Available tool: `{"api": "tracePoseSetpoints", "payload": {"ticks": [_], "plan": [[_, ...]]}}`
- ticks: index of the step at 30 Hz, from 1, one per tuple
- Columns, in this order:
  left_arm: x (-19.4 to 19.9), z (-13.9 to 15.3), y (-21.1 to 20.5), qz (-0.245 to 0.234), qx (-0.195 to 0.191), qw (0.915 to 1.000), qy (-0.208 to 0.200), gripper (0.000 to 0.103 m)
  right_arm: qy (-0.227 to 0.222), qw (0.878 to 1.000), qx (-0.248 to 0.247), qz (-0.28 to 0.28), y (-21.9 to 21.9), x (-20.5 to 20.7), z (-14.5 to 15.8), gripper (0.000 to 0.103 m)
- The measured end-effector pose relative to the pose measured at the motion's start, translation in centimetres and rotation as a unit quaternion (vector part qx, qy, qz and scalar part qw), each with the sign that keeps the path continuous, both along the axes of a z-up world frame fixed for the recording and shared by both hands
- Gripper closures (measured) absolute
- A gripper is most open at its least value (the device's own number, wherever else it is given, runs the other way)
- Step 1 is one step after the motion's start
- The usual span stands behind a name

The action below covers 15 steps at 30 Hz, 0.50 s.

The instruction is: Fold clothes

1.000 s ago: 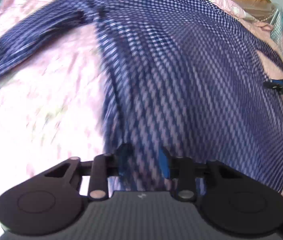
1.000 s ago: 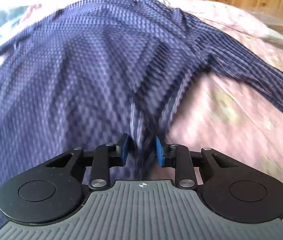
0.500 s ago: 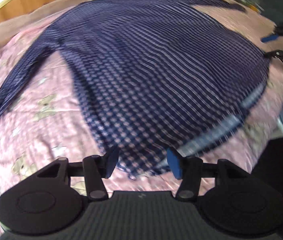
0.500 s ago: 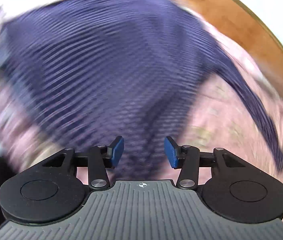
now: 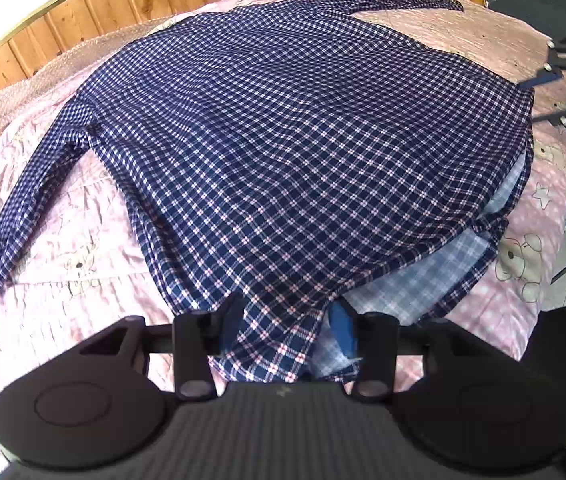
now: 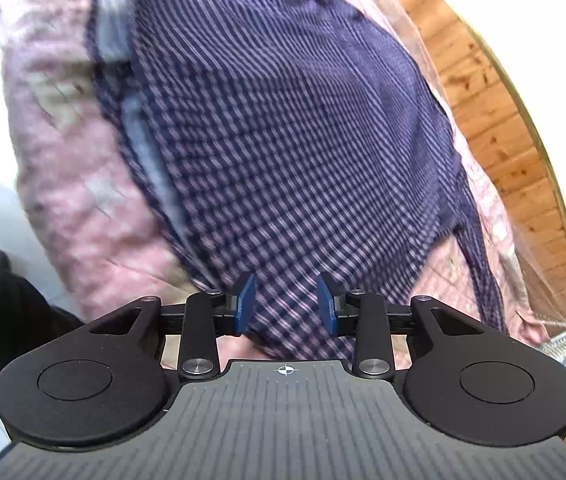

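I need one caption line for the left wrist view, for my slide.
Left gripper over the hem of a navy checked shirt spread on a pink bedcover.

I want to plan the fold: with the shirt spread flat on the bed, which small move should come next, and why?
Probably close the left gripper on the hem corner: the shirt lies flat, and that corner sits between its open pads, not yet pinched.
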<state>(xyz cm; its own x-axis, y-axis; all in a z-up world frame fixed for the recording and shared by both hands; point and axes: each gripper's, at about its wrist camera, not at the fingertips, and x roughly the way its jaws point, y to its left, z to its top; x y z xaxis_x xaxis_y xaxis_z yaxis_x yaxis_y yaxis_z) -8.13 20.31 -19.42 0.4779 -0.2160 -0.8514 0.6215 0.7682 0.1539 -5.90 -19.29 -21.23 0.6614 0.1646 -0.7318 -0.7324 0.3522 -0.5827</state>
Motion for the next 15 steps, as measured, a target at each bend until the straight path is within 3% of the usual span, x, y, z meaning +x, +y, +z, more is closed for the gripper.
{"api": "tracePoseSetpoints", "payload": {"ticks": [1,4,6,8,9,10,12,14,15], "plan": [[-0.1,-0.1,0.0,0.001,0.0,1.0,0.001,0.055,0.004,1.0,0.002,0.007,0.3,-0.3,-0.1,0.06],[-0.3,-0.4,-0.5,-0.01,0.002,0.9999,0.002,0.056,0.015,0.999,-0.016,0.024,1.2,-0.7,-1.5,0.06],[-0.3,-0.5,-1.0,-0.021,0.006,0.9998,0.001,0.056,0.014,0.999,-0.024,0.025,1.8,-0.5,-2.1,0.062],[-0.2,-0.7,-1.3,-0.022,0.01,0.9997,-0.004,0.057,0.002,1.0,-0.022,0.015,1.8,0.1,-2.1,0.07],[0.0,-0.8,-1.3,-0.019,0.009,0.9998,-0.004,0.061,0.0,1.0,-0.017,0.005,1.8,0.6,-2.0,0.072],[0.2,-0.9,-1.3,-0.014,0.004,0.9999,0.0,0.079,0.001,1.0,-0.011,-0.004,1.9,1.3,-2.1,0.078],[0.7,-0.8,-0.9,-0.004,-0.018,0.9996,0.02,0.1,0.004,1.0,-0.014,-0.009,2.1,1.9,-2.4,0.08],[0.8,-0.7,-0.7,-0.004,-0.03,0.9991,0.029,0.101,0.015,1.0,-0.022,-0.002,2.3,2.0,-2.7,0.082],[0.6,-0.6,-0.6,-0.01,-0.031,0.999,0.032,0.101,0.022,0.999,-0.026,0.001,2.4,2.1,-2.9,0.091]]}}
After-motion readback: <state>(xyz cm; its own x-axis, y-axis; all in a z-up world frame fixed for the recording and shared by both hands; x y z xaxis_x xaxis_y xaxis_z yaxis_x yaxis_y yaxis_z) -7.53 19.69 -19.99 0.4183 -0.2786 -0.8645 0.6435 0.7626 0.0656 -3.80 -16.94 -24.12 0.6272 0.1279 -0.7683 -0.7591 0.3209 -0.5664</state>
